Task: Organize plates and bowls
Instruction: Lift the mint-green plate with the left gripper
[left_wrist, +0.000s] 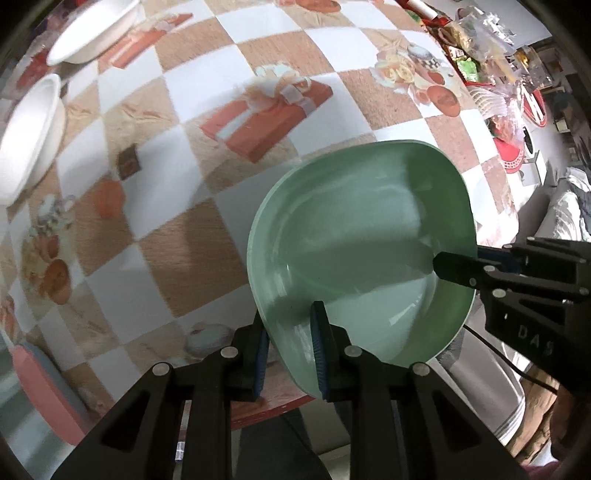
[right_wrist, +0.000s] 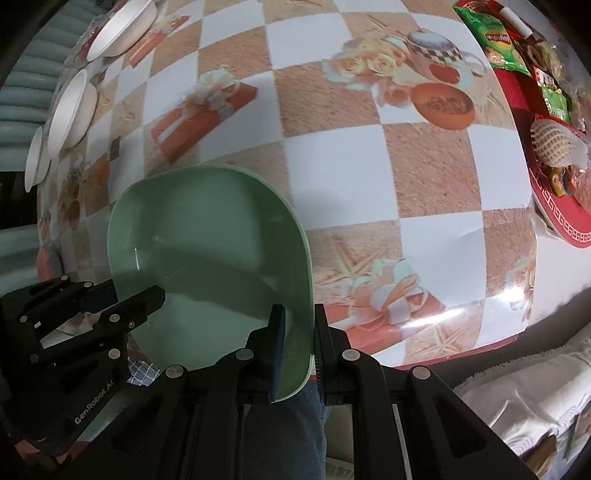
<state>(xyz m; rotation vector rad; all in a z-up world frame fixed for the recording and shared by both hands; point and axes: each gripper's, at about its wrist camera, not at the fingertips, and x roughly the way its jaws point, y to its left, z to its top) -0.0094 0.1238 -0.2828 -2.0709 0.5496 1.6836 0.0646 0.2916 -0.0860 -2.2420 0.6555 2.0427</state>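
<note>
A pale green plate (left_wrist: 362, 236) hangs tilted above the near edge of the table, held from both sides. My left gripper (left_wrist: 290, 354) is shut on the plate's rim on one side. My right gripper (right_wrist: 297, 354) is shut on the opposite rim of the green plate (right_wrist: 207, 240). Each gripper shows in the other's view, the right gripper (left_wrist: 458, 267) at right and the left gripper (right_wrist: 125, 299) at left. White bowls (left_wrist: 92, 29) (left_wrist: 29, 136) sit at the far left of the table, also in the right wrist view (right_wrist: 122, 26) (right_wrist: 72, 110).
The table (right_wrist: 424, 177) has a checkered cloth printed with gifts and flowers. A red tray (right_wrist: 554, 206) with snack packets stands at the right edge. A pink plate (left_wrist: 48, 391) lies at lower left. A third white bowl (right_wrist: 35, 162) sits at far left.
</note>
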